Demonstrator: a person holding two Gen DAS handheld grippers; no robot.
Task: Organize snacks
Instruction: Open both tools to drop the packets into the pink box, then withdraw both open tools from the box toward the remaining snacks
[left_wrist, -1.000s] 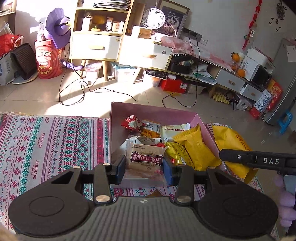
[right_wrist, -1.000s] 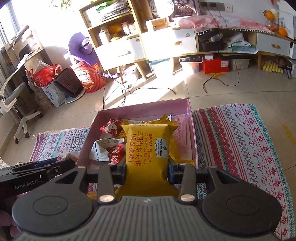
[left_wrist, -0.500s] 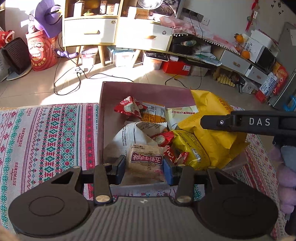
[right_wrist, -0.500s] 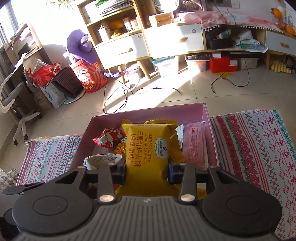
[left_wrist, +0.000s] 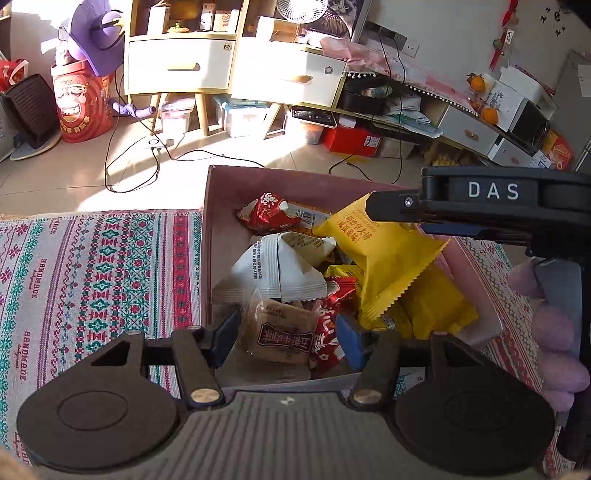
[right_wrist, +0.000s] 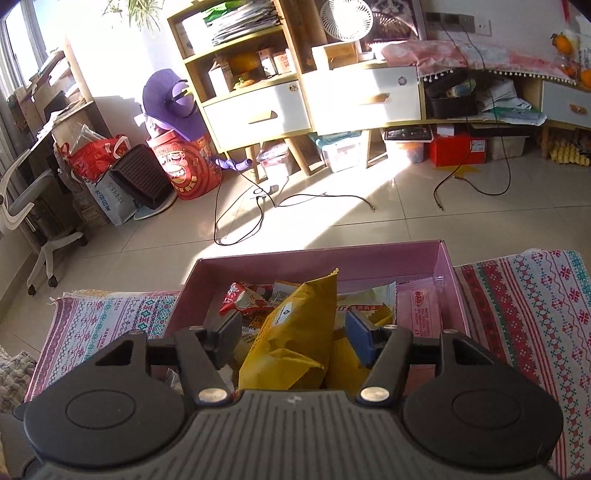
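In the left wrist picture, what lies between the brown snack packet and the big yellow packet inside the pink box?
In the left wrist view, a red packet lies between the brown packet and the yellow packet inside the pink box.

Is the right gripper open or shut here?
Open: the right gripper has its jaws spread, gaps beside the yellow packet in the pink box.

"DAS" stood in white capitals on side of right gripper (left_wrist: 391, 202), seen from left wrist. "HANDMADE" ran repeatedly in dark letters along woven mat (left_wrist: 92, 266). Brown snack packet (left_wrist: 282, 330) carried red label with white Chinese characters, upside down to camera. Yellow sandwich-biscuit packet (left_wrist: 384, 254) bore red Chinese print, too small to read surely. Pink packet (right_wrist: 419, 308) showed round red logo, illegible. Grey bag (right_wrist: 109, 199) by wall carried blue Chinese characters.
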